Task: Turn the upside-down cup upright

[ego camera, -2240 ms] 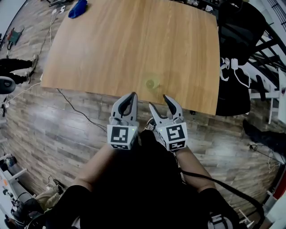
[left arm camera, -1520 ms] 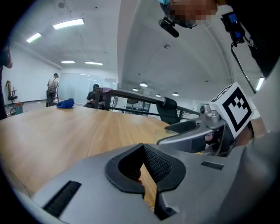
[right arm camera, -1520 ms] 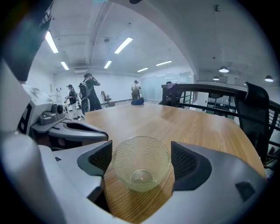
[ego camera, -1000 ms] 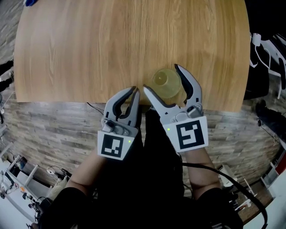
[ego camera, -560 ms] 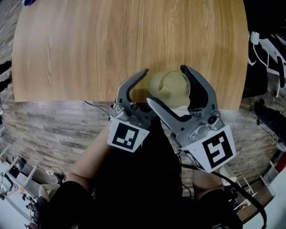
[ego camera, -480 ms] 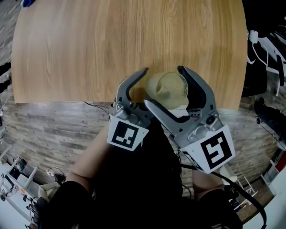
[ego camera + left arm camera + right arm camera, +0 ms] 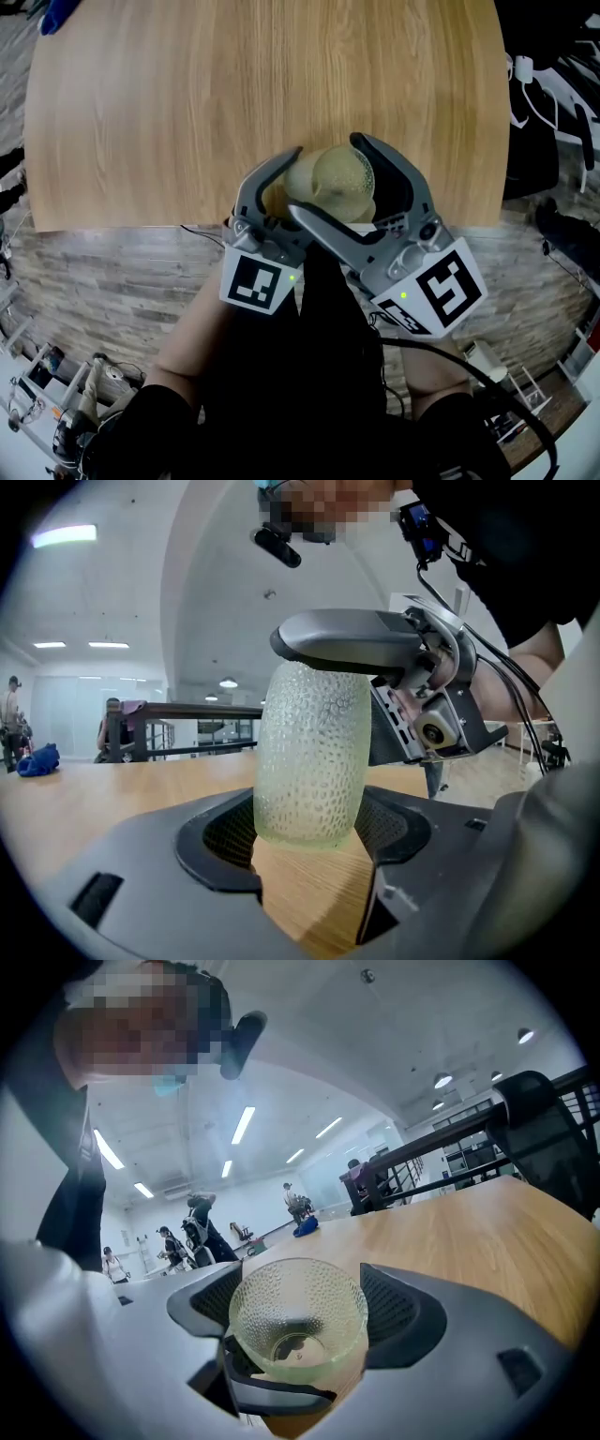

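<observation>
Your right gripper clamps the cup just above the table at its near edge, tipped sideways (mouth faces that gripper's camera). Left gripper pads look pressed on its lower end too. Roughly halfway: finish rotating, set down.

Dimpled translucent cup held between both pads of the left gripper above the wooden table, right gripper jaw across its top.
</observation>
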`<state>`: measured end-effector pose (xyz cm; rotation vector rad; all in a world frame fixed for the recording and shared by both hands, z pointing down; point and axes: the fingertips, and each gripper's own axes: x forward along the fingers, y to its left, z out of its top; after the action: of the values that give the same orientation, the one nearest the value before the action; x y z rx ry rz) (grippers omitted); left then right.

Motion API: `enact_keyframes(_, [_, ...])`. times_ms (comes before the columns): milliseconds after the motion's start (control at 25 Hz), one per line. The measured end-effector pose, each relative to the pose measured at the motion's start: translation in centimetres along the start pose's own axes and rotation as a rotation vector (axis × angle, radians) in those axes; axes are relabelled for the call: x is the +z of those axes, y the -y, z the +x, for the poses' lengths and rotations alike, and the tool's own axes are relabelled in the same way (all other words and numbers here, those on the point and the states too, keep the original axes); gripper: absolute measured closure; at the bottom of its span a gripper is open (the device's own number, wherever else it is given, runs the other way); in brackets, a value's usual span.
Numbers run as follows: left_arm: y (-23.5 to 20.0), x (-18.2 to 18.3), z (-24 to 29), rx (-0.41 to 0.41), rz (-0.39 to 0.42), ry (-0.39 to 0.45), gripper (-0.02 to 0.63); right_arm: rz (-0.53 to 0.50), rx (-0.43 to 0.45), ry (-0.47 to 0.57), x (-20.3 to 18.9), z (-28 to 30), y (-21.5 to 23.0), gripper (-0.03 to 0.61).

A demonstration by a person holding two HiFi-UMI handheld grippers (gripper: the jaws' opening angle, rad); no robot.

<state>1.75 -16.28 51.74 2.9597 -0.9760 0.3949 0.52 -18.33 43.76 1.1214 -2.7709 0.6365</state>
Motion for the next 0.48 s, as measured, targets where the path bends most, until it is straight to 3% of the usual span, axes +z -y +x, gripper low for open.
enact_keyframes(200, [-1.5, 0.0, 0.5, 0.040, 0.018, -0.009, 0.296, -0.045, -0.018, 0.041, 1.0, 0.7, 1.2, 0.225])
enact_keyframes(320, [-2.1, -0.3, 0.2, 0.058, 0.022, -0.022, 0.296, -0.110, -0.085, 0.067, 1.7, 0.8, 2.4, 0.225])
enact_keyframes(480, [-2.4, -0.4, -0.5, 0.063, 0.020, -0.019, 0.299, -0.118, -0.177, 0.070, 1.7, 0.9, 5.6, 0.225])
